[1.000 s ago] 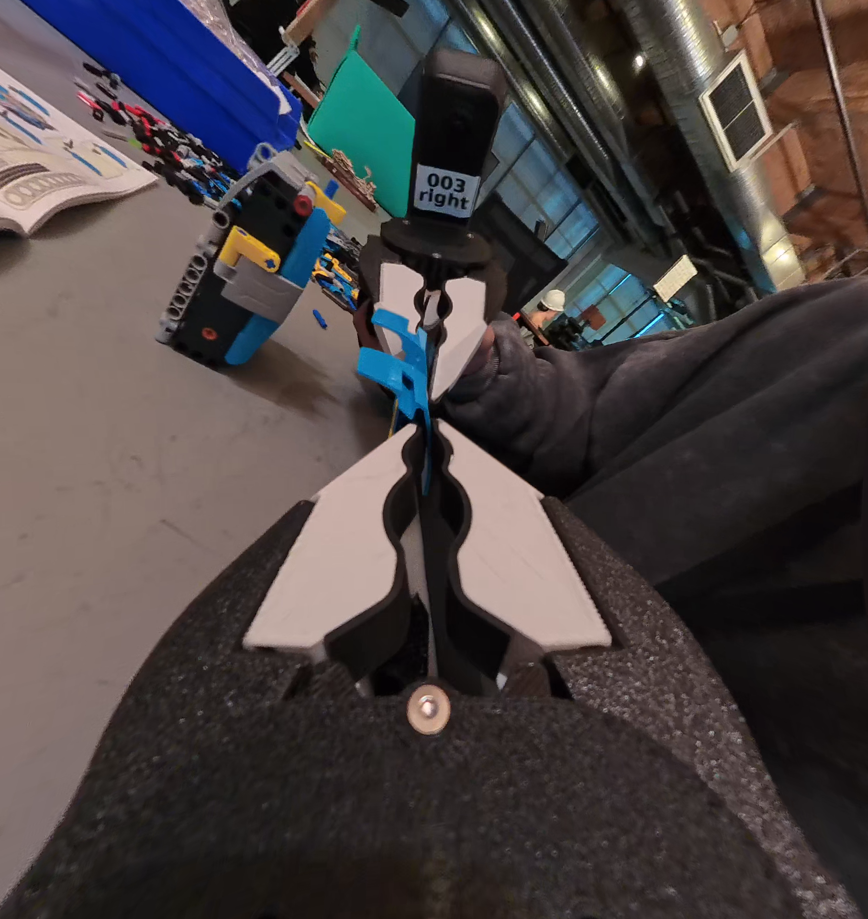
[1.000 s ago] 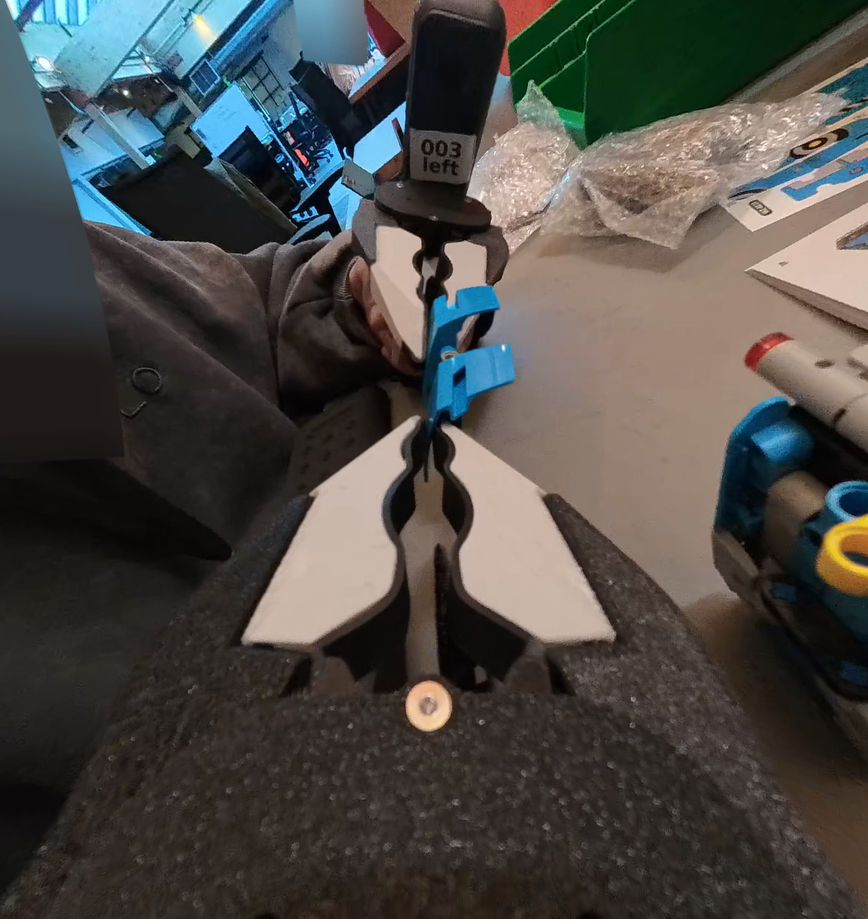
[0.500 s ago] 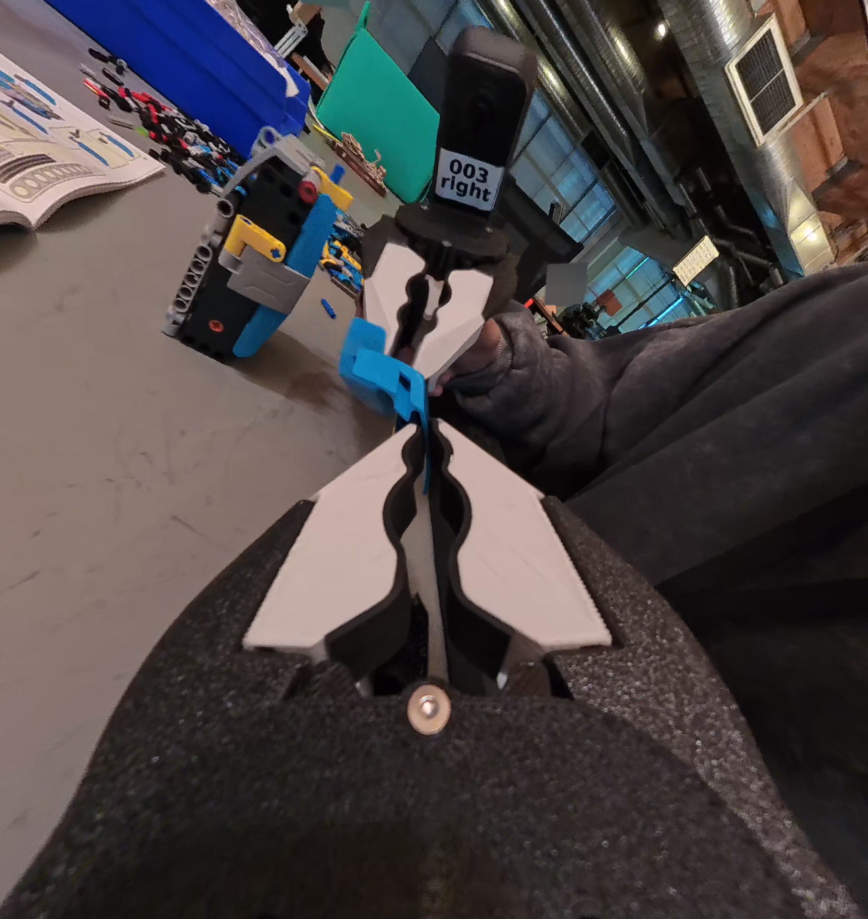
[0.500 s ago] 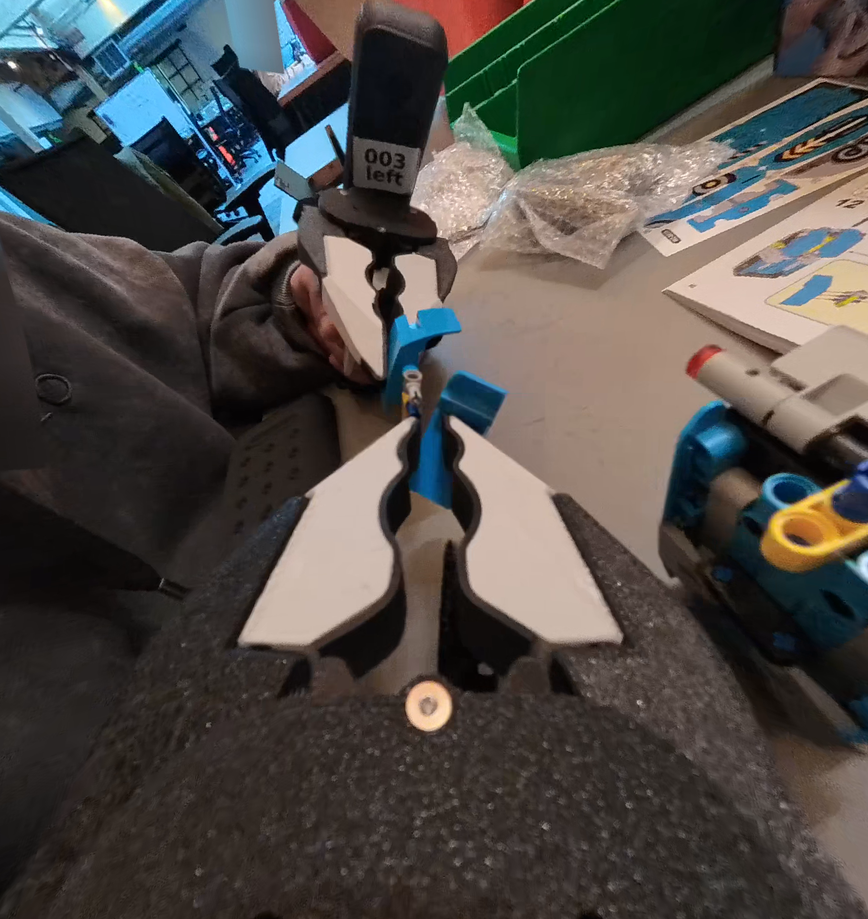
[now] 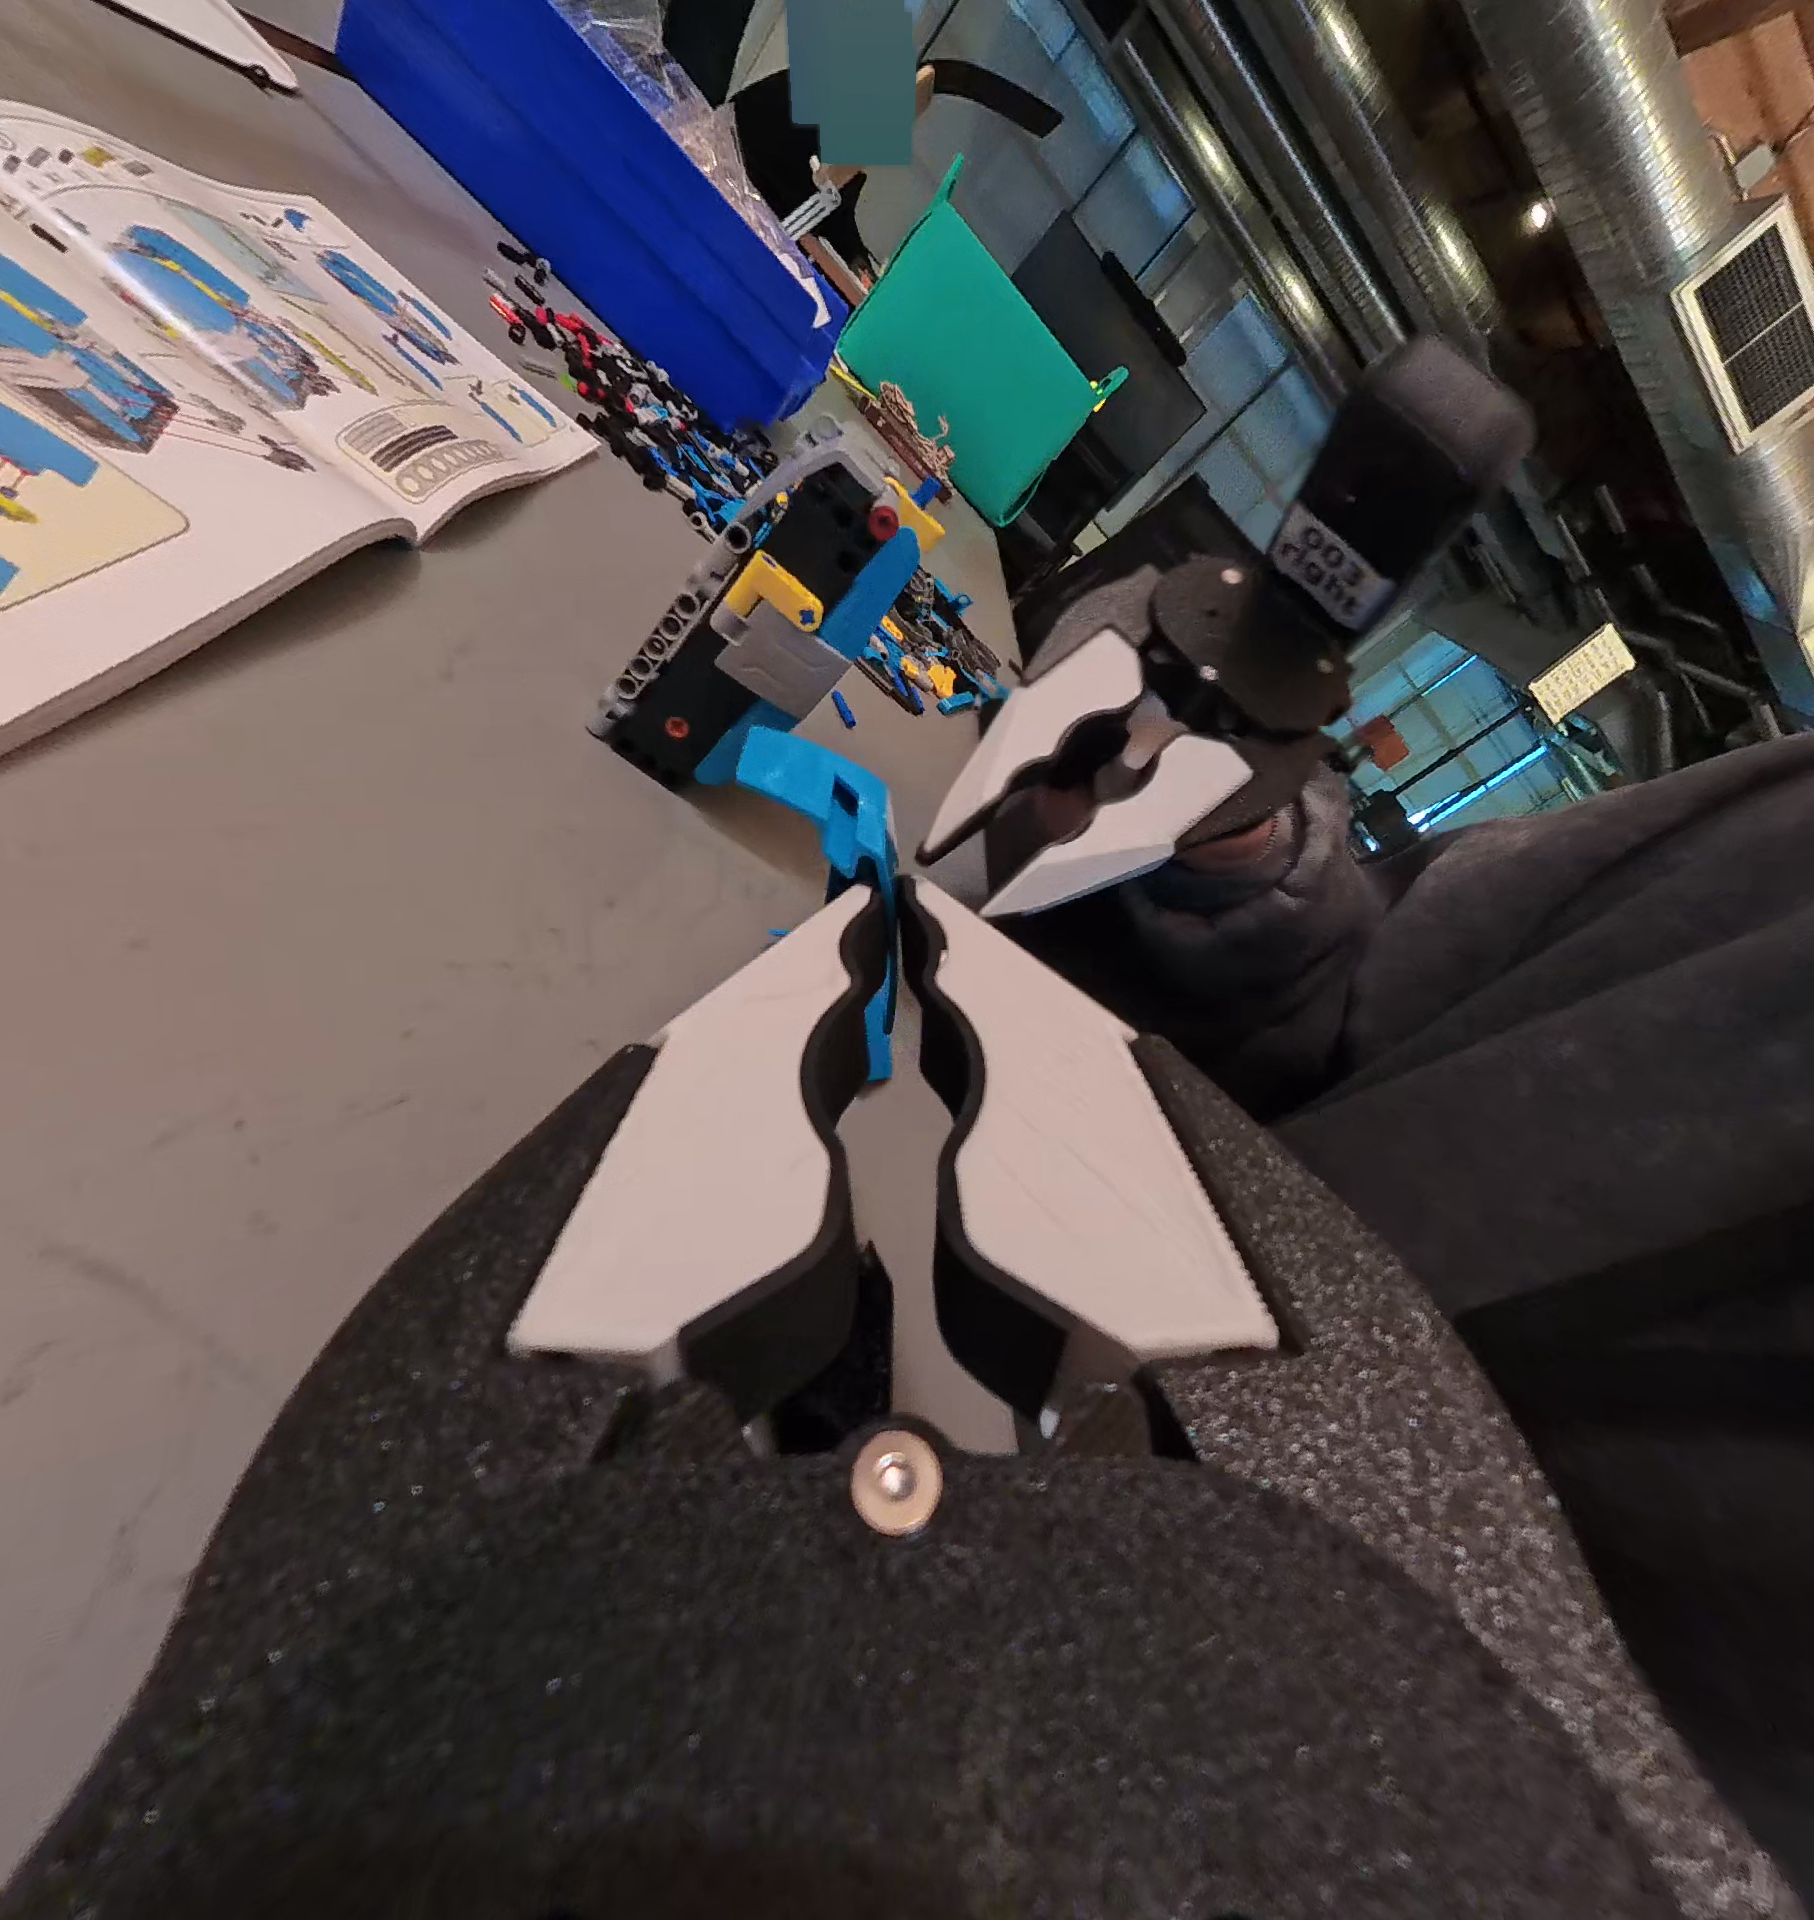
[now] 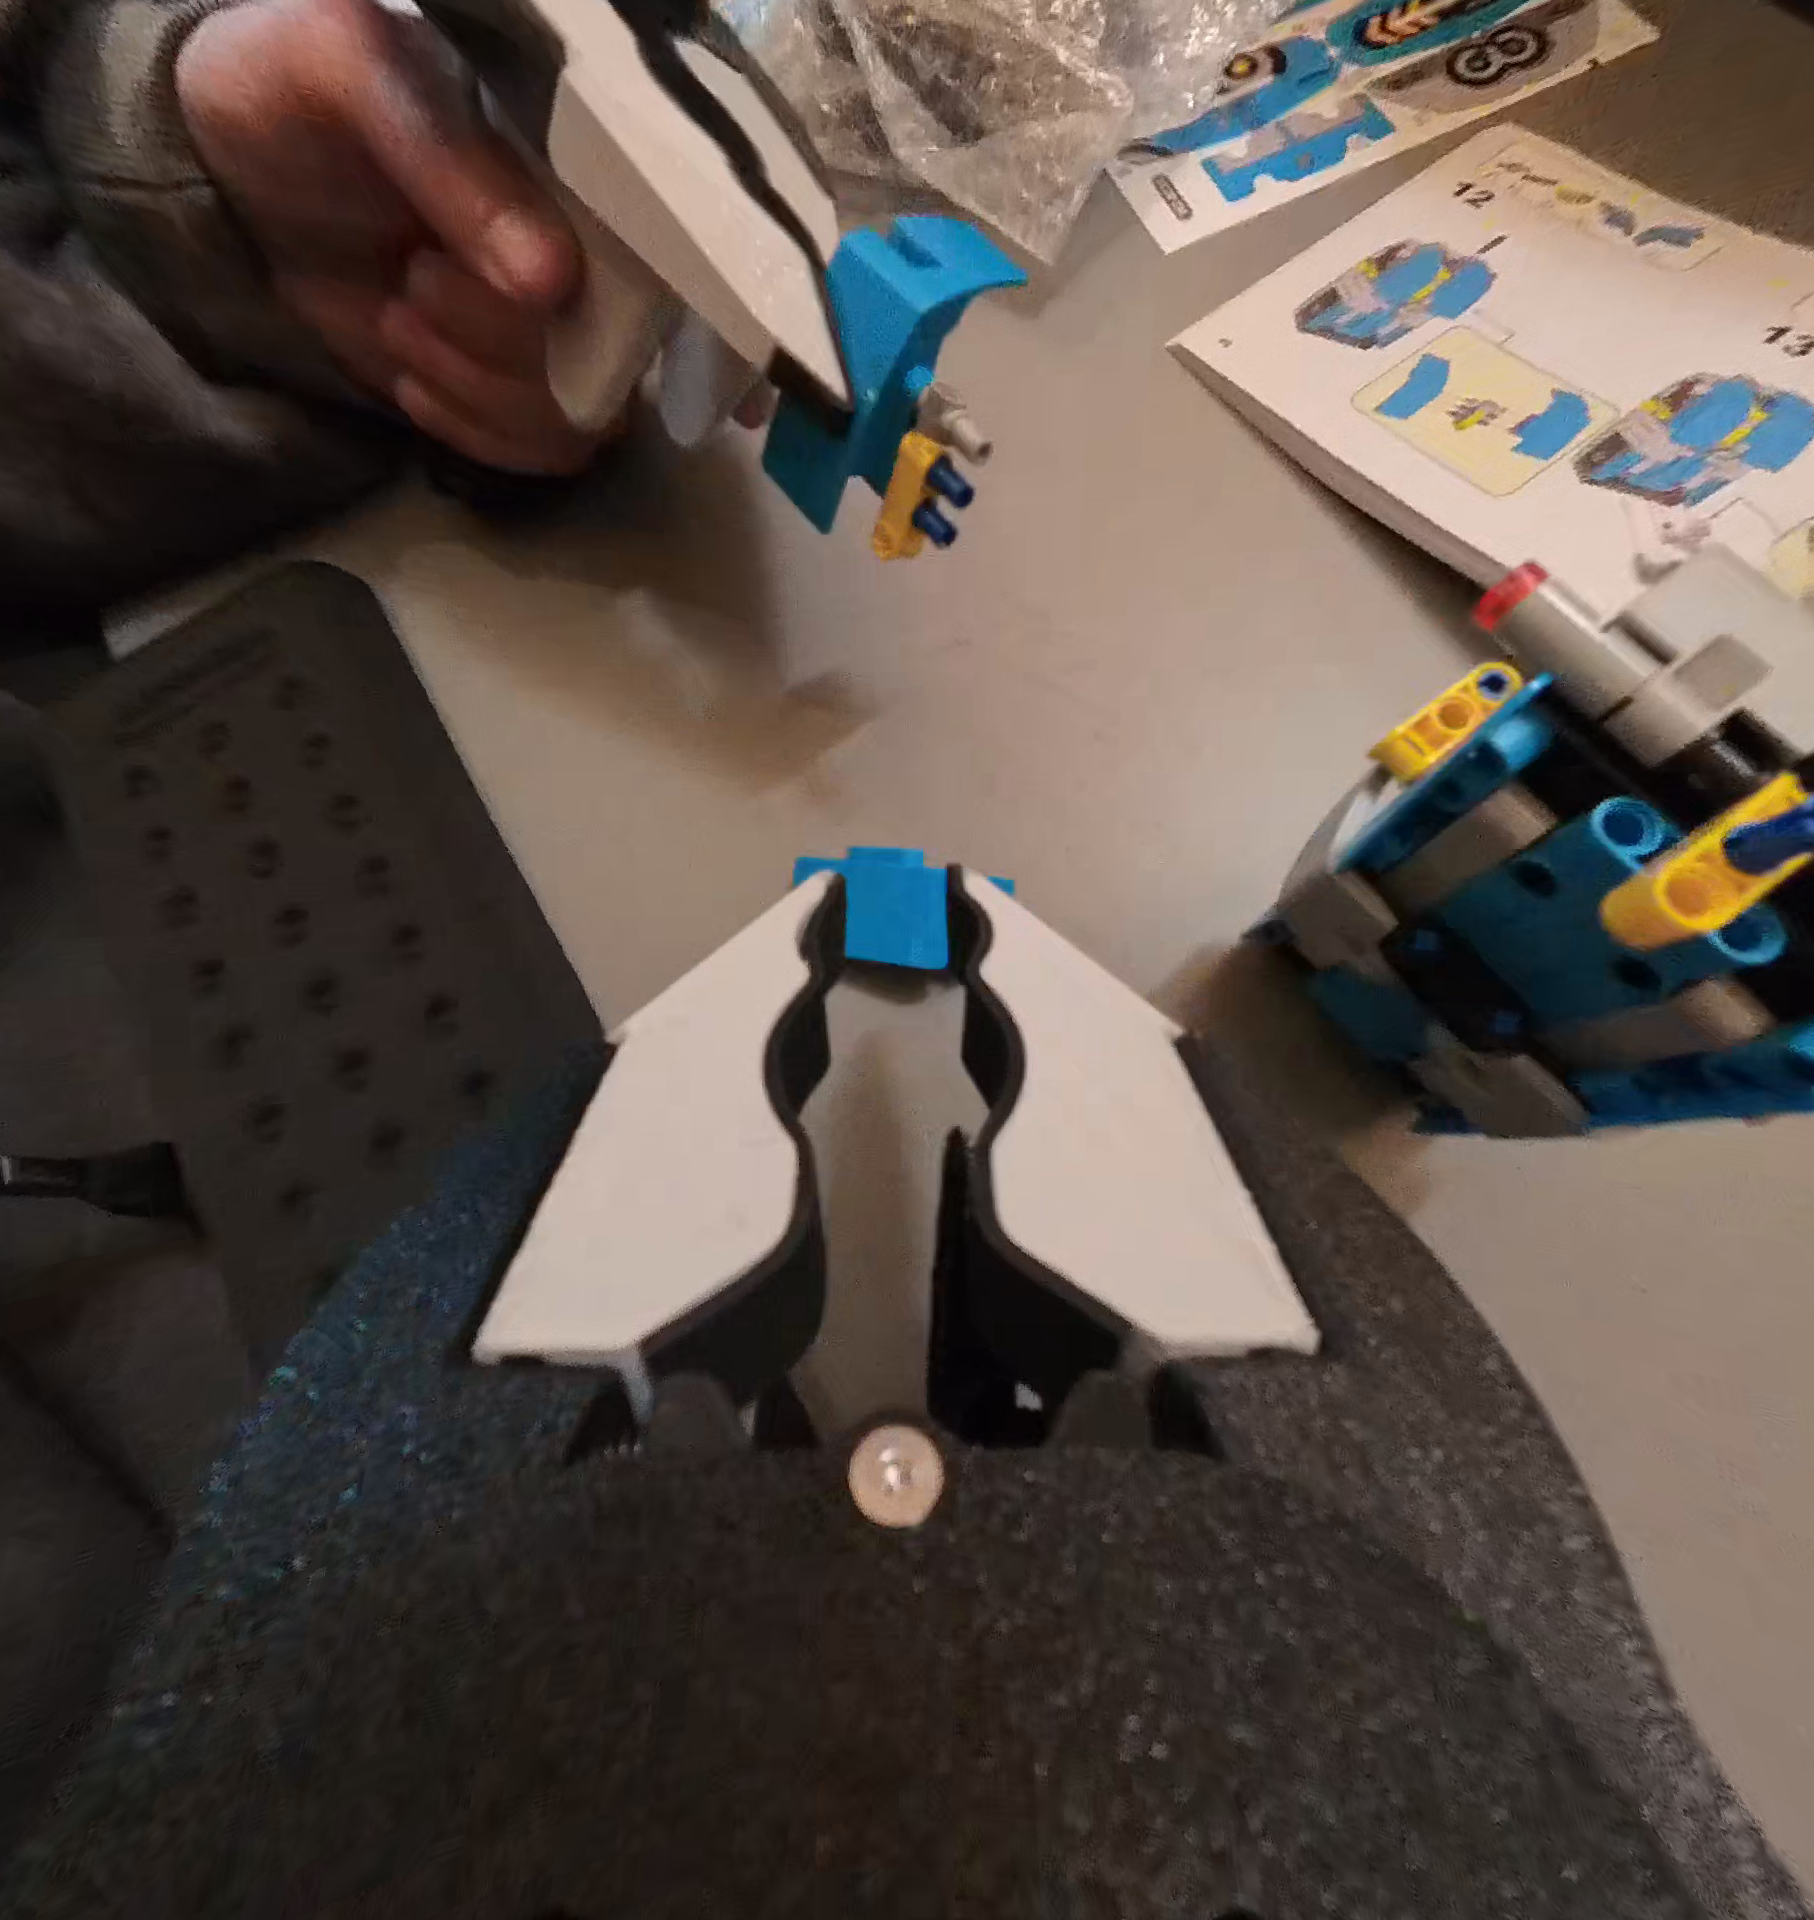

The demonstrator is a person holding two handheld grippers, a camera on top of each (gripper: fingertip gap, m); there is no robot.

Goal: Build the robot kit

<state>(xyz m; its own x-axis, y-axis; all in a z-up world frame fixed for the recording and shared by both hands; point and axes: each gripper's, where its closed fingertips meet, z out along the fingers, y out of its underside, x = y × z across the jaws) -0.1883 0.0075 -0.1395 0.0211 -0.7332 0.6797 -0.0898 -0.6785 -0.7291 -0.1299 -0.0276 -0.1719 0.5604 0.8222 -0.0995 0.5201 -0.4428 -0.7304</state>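
Currently left gripper [image 5: 898, 904] clamps a blue curved panel [image 6: 887, 343] with yellow connector [image 6: 908, 499], upper centre. Right gripper [image 6: 887, 894] pinches a blue block [image 6: 892, 920]. Half-built model [image 6: 1568, 883] sits at right edge, instruction booklet [image 6: 1568, 343] behind it.

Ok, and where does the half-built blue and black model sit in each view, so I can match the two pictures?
Left wrist view: the model stands on the table, upper centre, just beyond the blue panel gripped by the left gripper.
Right wrist view: right edge, mid-height, right of the right gripper, which is shut on a blue piece.
Shared landmark: the open instruction booklet, on the table near the model in both.
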